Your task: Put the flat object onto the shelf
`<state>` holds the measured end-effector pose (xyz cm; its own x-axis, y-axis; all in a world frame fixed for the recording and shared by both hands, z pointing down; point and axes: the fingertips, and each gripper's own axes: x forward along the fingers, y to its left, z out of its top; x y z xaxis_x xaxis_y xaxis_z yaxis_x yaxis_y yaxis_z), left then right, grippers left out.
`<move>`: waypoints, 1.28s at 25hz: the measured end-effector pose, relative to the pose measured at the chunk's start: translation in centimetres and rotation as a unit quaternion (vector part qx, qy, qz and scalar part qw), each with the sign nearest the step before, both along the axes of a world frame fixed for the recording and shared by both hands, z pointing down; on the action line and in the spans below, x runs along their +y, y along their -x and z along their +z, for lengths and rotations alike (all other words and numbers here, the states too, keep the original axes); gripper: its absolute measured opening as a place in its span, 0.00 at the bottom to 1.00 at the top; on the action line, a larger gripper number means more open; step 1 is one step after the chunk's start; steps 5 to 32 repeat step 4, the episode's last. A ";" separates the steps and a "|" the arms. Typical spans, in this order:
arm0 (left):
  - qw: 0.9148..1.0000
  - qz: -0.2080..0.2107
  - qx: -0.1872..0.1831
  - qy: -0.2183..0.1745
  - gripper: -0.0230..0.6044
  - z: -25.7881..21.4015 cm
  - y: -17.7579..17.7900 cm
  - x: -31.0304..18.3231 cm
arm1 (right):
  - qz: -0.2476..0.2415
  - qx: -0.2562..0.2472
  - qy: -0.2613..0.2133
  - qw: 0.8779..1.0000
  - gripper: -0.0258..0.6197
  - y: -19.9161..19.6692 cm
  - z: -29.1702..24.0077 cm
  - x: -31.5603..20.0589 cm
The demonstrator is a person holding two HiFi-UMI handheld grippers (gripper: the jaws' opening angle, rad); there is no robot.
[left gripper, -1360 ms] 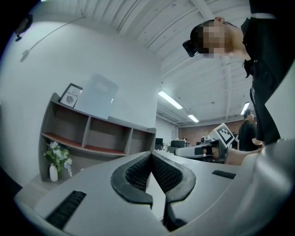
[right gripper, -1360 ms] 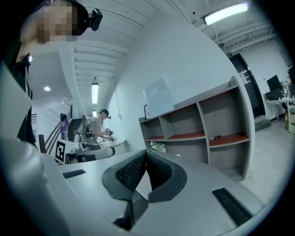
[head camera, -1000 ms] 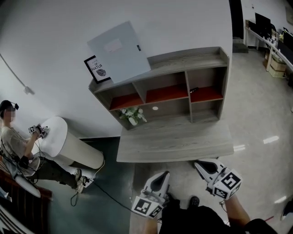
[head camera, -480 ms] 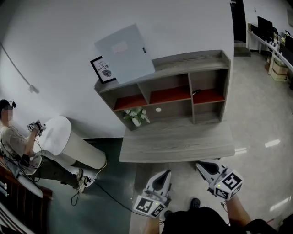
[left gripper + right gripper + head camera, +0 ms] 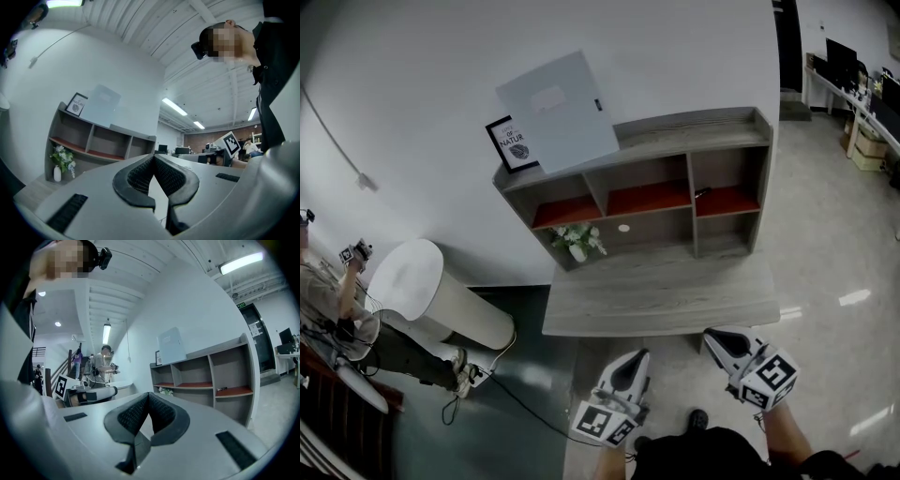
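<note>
Pale grey flat board (image 5: 560,111) (tilted) leans atop shelf (image 5: 694,133) — against wall.

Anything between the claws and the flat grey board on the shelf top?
Only the desk top lies between the shelf and the left claw and right claw, both shut and empty. Nothing visible blocks the grey board itself.

A framed picture (image 5: 512,143) sits up above the vase of white flowers (image 5: 577,242); left of the vase stands a white round pedestal (image 5: 431,295) (a person (image 5: 328,295) just beyond it).
</note>
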<state>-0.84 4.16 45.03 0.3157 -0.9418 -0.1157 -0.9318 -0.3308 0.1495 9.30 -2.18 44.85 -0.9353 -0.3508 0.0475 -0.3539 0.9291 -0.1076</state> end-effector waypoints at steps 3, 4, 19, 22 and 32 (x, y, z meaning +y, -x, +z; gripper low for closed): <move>1.000 0.000 0.001 0.000 0.06 0.1 0.2 0.0 | 0.005 0.005 0.001 1.000 0.06 0.1 0.3 -0.1; 1.000 0.000 0.001 0.000 0.06 0.2 0.3 0.0 | 0.006 0.007 0.001 1.000 0.06 0.1 0.4 -0.1; 1.000 0.000 0.001 0.000 0.06 0.2 0.3 0.0 | 0.006 0.007 0.001 1.000 0.06 0.1 0.4 -0.1; 1.000 0.000 0.001 0.000 0.06 0.2 0.3 0.0 | 0.006 0.007 0.001 1.000 0.06 0.1 0.4 -0.1; 1.000 0.000 0.001 0.000 0.06 0.2 0.3 0.0 | 0.006 0.007 0.001 1.000 0.06 0.1 0.4 -0.1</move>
